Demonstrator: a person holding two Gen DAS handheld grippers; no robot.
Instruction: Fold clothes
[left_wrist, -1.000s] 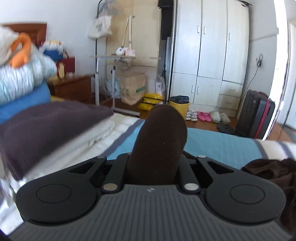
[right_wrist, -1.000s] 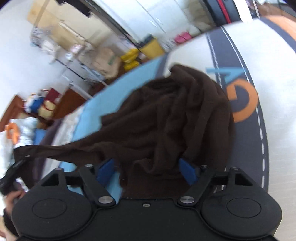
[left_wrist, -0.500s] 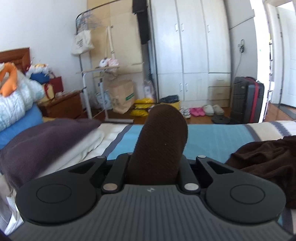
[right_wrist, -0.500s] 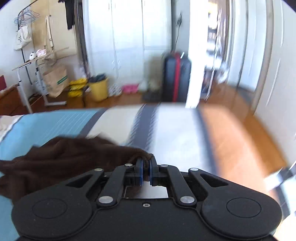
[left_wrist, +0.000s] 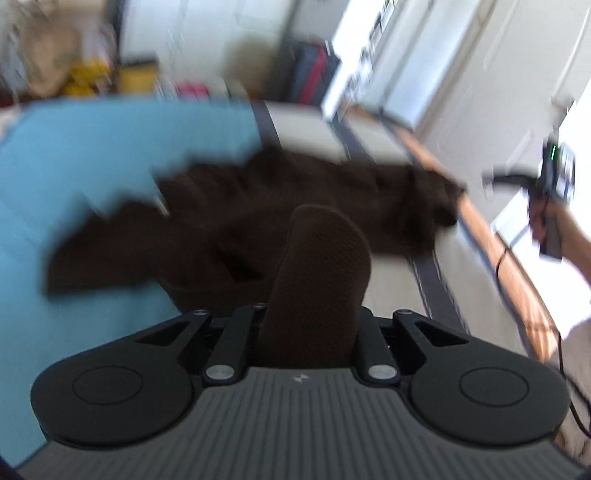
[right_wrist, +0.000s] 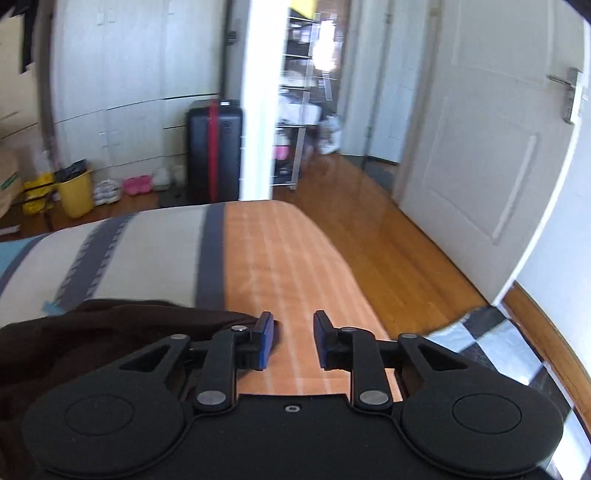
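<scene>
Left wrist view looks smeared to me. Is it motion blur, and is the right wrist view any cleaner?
Left wrist view: motion blur smears the brown garment and the room, while the left gripper stays sharp, shut on a fold. Right wrist view: mostly crisp, with the blue fingers of the right gripper apart and empty; the doorway is overexposed and the door's edges bow from fisheye.

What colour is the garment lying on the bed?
Dark brown garment; it shows best in the left wrist view.

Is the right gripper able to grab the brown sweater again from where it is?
Probably yes. The right gripper has just been opening, with nothing between its fingers, and the brown sweater lies right beside its left finger on the bed, nothing blocking.
</scene>
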